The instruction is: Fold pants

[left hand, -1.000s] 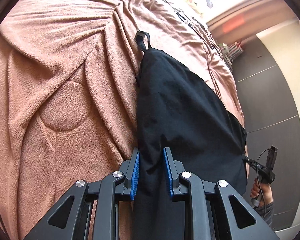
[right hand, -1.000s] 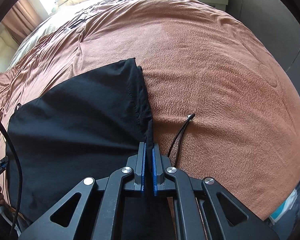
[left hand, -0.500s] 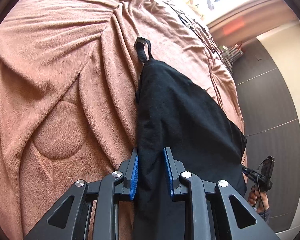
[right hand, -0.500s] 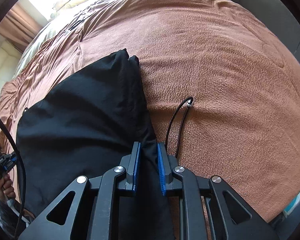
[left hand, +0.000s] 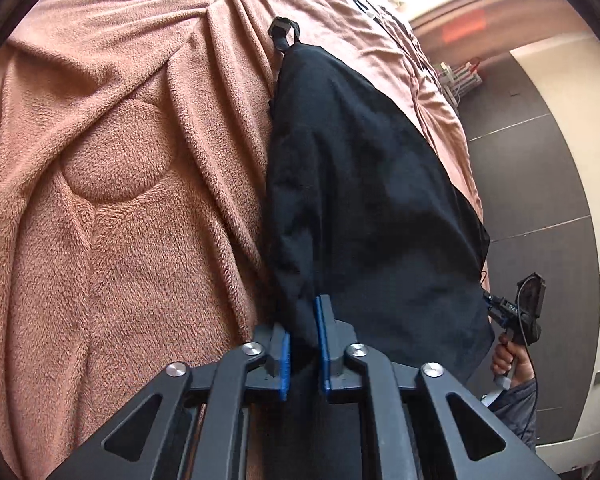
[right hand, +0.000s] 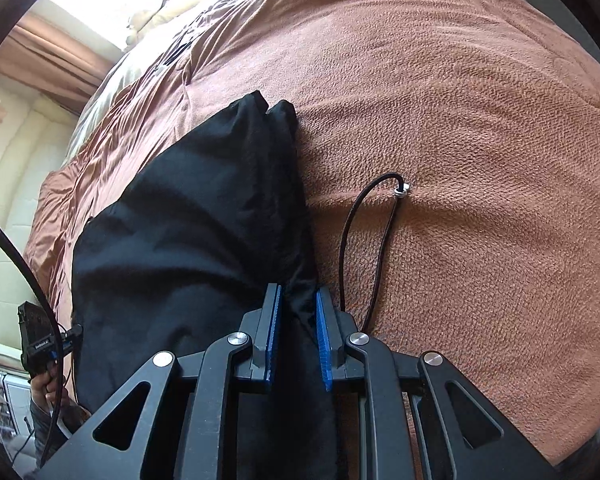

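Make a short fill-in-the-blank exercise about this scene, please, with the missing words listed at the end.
1. The pants are ____ in colour.
2. They lie on a ____ blanket.
3. In the right wrist view, a black drawstring lies to the ____ of the pants.
4. The right gripper has its jaws ____, with cloth between them.

Missing words: black; brown; right; open

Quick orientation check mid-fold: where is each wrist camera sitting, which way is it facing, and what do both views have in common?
Left wrist view: rides on the left gripper, looking along its fingers over the black pants and the creased brown blanket; the person's other hand shows at right.
Right wrist view: rides on the right gripper, looking along the pants' edge, the drawstring at right; the opposite hand shows at lower left.
Shared: pants, blanket, each other's handheld gripper.
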A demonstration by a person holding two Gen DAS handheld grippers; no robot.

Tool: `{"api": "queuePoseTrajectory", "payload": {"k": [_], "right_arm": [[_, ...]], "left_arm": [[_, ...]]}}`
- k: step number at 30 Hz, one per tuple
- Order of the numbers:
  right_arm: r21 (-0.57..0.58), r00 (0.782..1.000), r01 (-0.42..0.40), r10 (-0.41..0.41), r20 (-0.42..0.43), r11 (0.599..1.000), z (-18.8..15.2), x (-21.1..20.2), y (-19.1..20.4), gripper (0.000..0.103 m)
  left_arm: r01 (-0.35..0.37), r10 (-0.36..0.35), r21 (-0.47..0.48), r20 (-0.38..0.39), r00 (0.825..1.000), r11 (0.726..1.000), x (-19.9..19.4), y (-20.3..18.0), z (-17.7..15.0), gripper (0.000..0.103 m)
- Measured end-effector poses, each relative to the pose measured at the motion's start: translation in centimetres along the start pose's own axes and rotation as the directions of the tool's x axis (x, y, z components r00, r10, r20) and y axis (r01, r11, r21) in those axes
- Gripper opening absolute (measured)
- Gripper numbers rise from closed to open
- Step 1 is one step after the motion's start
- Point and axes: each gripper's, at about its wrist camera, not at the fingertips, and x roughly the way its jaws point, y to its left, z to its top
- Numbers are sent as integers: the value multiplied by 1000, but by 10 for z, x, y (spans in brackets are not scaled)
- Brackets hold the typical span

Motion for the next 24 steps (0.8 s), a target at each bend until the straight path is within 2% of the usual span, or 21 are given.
{"api": "queuePoseTrajectory", "payload": {"k": [2, 11, 24], "right_arm": [[2, 1000, -7, 7, 3, 1000, 0, 0, 2, 14], [-22, 1000, -26, 26, 8, 999, -10, 0, 23, 14], [-77, 997, -72, 69, -33, 994, -20, 34, 76, 14]], "left_arm": [[-13, 13, 8, 19, 1000, 1000, -5, -2, 0, 3], [-28, 27, 14, 77, 997, 999, -37, 0, 7, 3], [-57, 59, -17, 142, 988, 998, -95, 42, 8, 3]]}}
